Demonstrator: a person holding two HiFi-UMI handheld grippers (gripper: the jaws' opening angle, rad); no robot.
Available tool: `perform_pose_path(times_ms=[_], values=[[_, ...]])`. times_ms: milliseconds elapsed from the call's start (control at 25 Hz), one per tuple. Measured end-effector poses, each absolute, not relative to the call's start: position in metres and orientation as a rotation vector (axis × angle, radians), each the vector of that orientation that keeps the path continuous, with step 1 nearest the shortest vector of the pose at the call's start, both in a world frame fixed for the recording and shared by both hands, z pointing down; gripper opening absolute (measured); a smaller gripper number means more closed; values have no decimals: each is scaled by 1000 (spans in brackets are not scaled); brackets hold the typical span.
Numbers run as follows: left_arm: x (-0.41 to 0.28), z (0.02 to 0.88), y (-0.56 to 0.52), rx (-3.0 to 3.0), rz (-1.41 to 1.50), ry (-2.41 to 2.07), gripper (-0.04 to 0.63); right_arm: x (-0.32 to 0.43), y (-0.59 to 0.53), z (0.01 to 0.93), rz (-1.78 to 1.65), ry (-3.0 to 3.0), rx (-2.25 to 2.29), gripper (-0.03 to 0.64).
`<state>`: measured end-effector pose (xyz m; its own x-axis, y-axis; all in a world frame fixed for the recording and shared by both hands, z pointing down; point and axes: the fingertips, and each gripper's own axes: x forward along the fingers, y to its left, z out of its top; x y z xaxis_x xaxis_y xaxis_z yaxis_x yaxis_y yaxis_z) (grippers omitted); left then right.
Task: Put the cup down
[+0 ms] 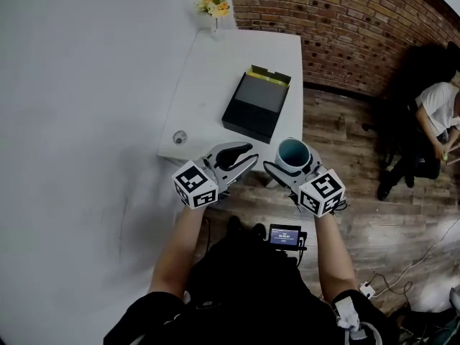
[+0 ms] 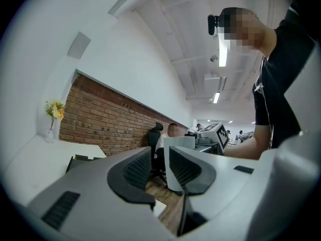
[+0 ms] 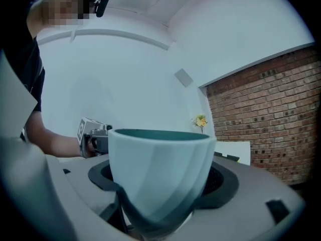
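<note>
Table (image 1: 208, 85) beside brick wall (image 1: 345, 20)

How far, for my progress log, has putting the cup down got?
Done: nothing set down yet. In hand: the right gripper grips the upright cup by the table's near corner. Remaining: place it on the table, release. The left gripper is empty.

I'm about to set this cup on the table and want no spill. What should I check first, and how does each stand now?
1. Right gripper clamped on cup: ok.
2. Cup upright: ok.
3. Cup above table, not floor: cannot tell.
4. Bare table surface beside black box: ok.
5. Left gripper empty, apart from cup: ok.
</note>
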<state>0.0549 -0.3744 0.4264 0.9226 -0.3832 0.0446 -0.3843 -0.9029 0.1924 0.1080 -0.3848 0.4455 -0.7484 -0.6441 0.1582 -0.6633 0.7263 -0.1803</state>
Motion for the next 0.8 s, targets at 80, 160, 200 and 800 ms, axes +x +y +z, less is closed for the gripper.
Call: perform_pose_path(times_ms=[80, 160, 200, 800], values=[[55, 428, -376, 2885, 4, -572, 118, 106, -388, 447, 346, -2836, 1080, 408], [54, 428, -378, 2884, 6, -562, 118, 105, -392, 449, 351, -2829, 1082, 408], [54, 428, -379, 2883, 8, -560, 118, 105, -394, 450, 355, -2827, 1081, 408], [33, 439, -402, 2832, 21, -603, 118, 95, -442, 473, 377, -2799, 1073, 408]])
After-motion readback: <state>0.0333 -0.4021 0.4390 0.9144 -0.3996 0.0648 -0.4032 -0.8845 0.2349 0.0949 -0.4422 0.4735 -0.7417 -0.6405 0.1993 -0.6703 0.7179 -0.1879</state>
